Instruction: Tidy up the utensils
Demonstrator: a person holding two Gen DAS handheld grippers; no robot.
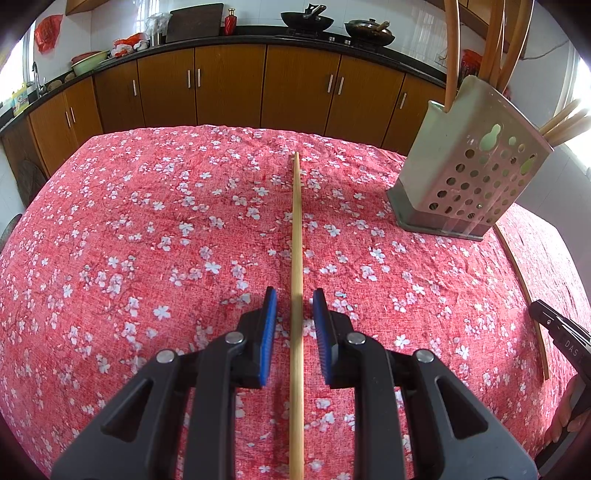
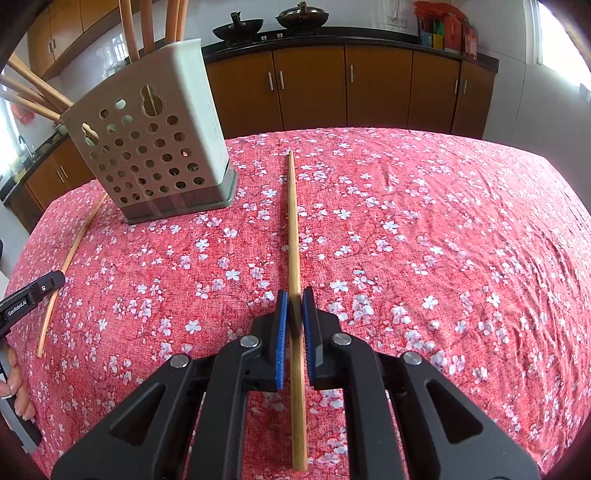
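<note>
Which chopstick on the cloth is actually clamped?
The chopstick in the right tongs; the left tongs only straddle theirs.

— How are your 2 cameras set?

— Each rides on one of my claws and looks forward and steeply down along its fingers, close over the red flowered tablecloth (image 1: 147, 229). The left one has my left gripper (image 1: 294, 300) at its bottom edge and faces the brown cabinets (image 1: 229, 85).

— And the right?

— Same pose behind my right gripper (image 2: 294, 298), facing that cabinet wall too.

— What do they share?

— The cloth, the perforated utensil holder (image 1: 469, 166), which sits upper right in the left view and upper left (image 2: 147, 147) in the right, and the 2 woks (image 1: 306, 20) on the counter. Each view also catches the other claw at its edge.
</note>
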